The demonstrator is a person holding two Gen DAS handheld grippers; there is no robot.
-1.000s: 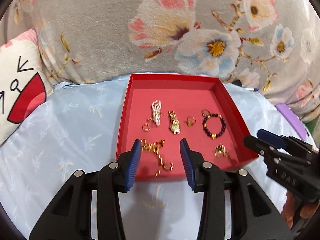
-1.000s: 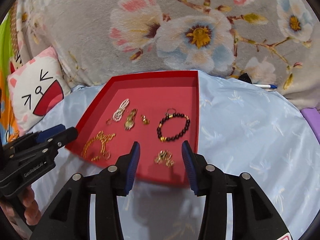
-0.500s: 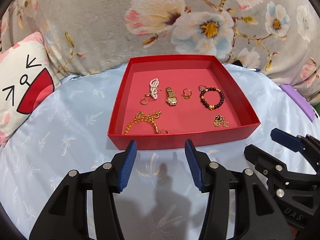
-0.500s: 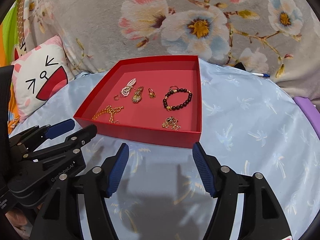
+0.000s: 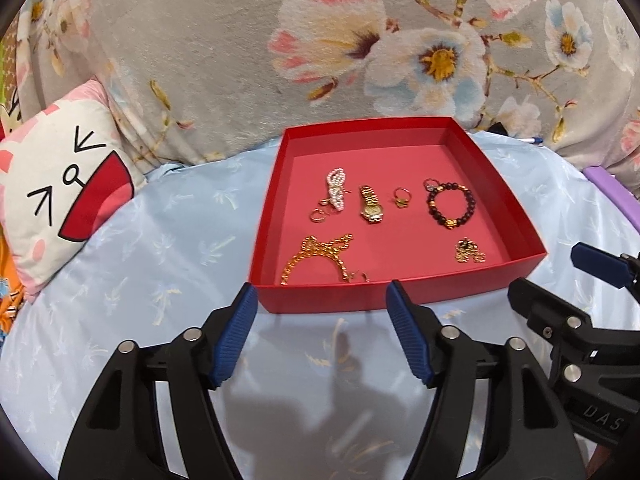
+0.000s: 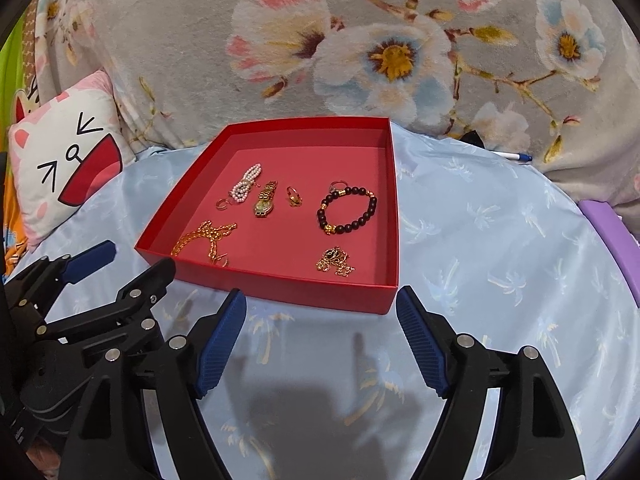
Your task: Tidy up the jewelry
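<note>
Tools first: my left tool (image 5: 322,304) hangs just short of the red tray (image 5: 340,300), its blue pads spread wide with nothing between them; my right tool (image 6: 320,312) hangs the same way, gaping and holding nothing, over the pale blue bedsheet (image 6: 500,260). Nearest in the tray lie a tangled gold chain necklace (image 5: 320,254) at the front left and a small gold pendant chain (image 5: 469,251) at the front right; beyond them sit a dark beaded bracelet (image 5: 451,204), a gold ring (image 5: 401,197), a gold watch (image 5: 370,205), a pearl piece (image 5: 335,188) and small gold hoops (image 5: 318,215). Farther back a cartoon-face pillow (image 5: 60,196) rests at the left; a grey floral blanket (image 5: 320,40) rises behind everything.
</note>
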